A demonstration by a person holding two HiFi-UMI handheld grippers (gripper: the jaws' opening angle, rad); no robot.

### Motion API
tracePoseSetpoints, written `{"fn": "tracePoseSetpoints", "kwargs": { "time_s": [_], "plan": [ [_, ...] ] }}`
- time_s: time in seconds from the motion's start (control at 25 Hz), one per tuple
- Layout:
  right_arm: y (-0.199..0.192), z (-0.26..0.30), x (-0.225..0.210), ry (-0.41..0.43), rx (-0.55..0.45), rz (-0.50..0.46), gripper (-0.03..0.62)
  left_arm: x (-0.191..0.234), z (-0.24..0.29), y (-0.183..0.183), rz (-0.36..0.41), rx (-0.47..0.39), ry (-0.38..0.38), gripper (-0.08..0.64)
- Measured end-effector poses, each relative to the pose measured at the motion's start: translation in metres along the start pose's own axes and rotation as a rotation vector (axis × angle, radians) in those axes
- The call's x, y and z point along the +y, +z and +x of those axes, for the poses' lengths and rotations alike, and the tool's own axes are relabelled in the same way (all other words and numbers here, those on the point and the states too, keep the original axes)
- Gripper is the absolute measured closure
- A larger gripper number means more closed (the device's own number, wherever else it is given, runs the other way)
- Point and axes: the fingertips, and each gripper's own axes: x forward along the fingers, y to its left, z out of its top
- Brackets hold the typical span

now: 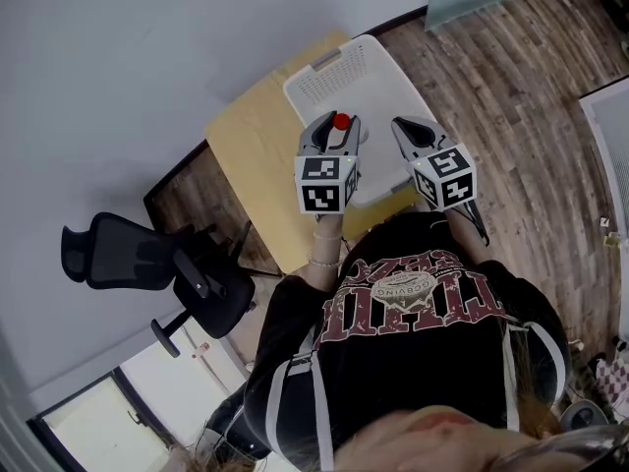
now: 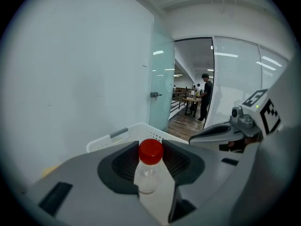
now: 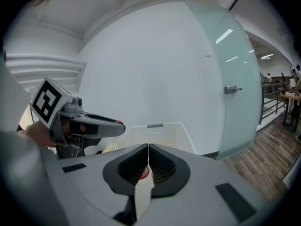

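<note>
Above table [image 1: 257,160] and basket [image 1: 371,75], red-capped bottle [image 2: 150,169] half hidden in left tool [image 1: 335,126].

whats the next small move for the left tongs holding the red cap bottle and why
Probably ease the left tongs straight down toward the white basket. They are shut on the bottle, which hangs above the basket's inside, so letting go from here would likely drop it. The right tongs are shut and empty beside them.

The bottle [image 2: 148,175] is clear glossy plastic, the basket [image 2: 139,129] perforated white plastic.
</note>
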Motion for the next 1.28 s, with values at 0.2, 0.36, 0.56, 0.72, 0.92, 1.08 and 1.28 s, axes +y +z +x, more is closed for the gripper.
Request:
{"fn": "tracePoseSetpoints", "kwargs": {
  "time_s": [0.2, 0.36, 0.56, 0.72, 0.92, 1.08, 1.28],
  "plan": [
    [-0.001, 0.005, 0.008, 0.02, 0.004, -0.009, 0.572, 0.005, -0.019, 0.012, -0.008, -0.035, 0.006, 0.362],
    [0.003, 0.01, 0.016, 0.039, 0.005, -0.017, 0.573, 0.01, -0.035, 0.026, -0.001, -0.066, 0.013, 0.362],
    [0.003, 0.013, 0.025, 0.062, 0.005, -0.028, 0.572, 0.012, -0.057, 0.042, 0.002, -0.112, 0.018, 0.362],
    [0.004, 0.018, 0.032, 0.073, 0.008, -0.032, 0.573, 0.015, -0.072, 0.054, -0.016, -0.154, 0.003, 0.362],
    [0.001, 0.022, 0.038, 0.089, 0.019, -0.038, 0.572, 0.017, -0.089, 0.067, -0.021, -0.196, 0.003, 0.362],
    [0.001, 0.026, 0.044, 0.108, 0.021, -0.044, 0.573, 0.02, -0.102, 0.072, -0.008, -0.217, 0.025, 0.363],
    [0.003, 0.033, 0.057, 0.136, 0.026, -0.057, 0.573, 0.026, -0.119, 0.078, -0.019, -0.248, 0.032, 0.362]
  ]
}}
